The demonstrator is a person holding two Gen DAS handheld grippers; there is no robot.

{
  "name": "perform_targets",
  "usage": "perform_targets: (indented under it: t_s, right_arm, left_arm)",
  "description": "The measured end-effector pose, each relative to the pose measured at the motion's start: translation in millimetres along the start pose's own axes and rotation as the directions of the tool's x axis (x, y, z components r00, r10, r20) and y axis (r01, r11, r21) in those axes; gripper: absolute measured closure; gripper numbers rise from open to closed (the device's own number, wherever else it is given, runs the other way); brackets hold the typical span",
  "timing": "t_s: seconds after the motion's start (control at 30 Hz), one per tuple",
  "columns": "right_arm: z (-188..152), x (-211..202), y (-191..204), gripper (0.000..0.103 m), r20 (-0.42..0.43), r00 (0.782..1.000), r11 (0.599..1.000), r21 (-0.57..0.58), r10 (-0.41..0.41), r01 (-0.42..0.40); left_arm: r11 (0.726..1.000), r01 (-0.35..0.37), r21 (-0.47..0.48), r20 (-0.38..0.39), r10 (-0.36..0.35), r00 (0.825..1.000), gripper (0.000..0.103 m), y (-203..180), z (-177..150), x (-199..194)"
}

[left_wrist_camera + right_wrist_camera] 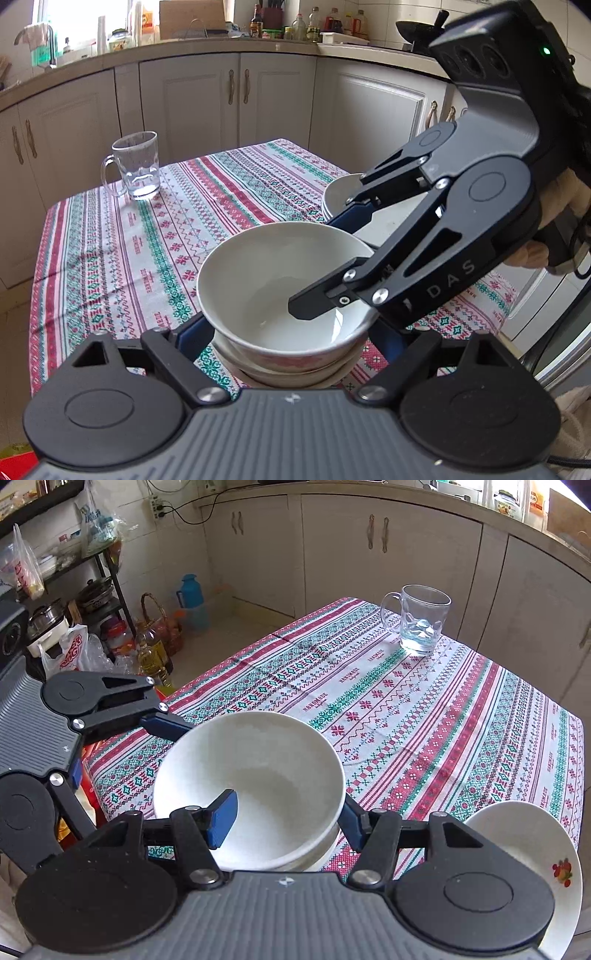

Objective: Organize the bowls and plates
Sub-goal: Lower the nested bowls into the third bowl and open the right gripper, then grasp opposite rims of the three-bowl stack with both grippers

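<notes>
Bowl sits on other bowls; right gripper pinches its near rim, left gripper open around the stack.

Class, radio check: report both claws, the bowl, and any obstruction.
Right claw pinching top bowl rim, one finger inside. Left claw straddling bowl stack, grip unclear. Glass mug far off, not in the way.

The right tongs tilt steeply downward, one finger inside the top bowl and the other outside, nipping its wall. The left tongs slant down too, spread wide on either side of the bowl stack below, not visibly pressing.
</notes>
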State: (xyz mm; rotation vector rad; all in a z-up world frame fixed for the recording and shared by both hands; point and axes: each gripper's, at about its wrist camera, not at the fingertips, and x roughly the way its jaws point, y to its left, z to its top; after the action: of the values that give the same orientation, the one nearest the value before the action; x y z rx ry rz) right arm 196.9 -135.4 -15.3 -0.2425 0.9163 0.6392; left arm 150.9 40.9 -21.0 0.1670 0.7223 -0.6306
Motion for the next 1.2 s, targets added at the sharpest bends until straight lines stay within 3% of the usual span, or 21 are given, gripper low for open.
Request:
perform_targets:
  t_s: [0.53,0.7,0.93,1.2]
  right_arm:
    - [1,5,1,0.035,0.002,1.000,1.000,-0.011,-0.007,0.007]
    - [0,6,3,0.026,0.001,1.000,1.000,-0.019,-0.019,0.019]
    - [-3,-1,4,0.004,0.046,0.999,0.999,-0.012,-0.029,0.029]
    - [-13,-10,12,0.000,0.068,0.996,0.998,-0.034,-0.052,0.054]
  left_arm:
    - [1.000,0.026,0.016,-0.024,-0.026,0.999,0.007,6,2,6]
    - [0.998,0.037,0.043,-0.026,-0.036,0.999,0.006,5,2,4]
    - [0.998,0.030,0.064,-0.028,-0.028,0.999,0.005,3,-3,-1]
    - [0.995,0.029,0.094,-0.011,-0.028,1.000,0.005,2,-9,-8]
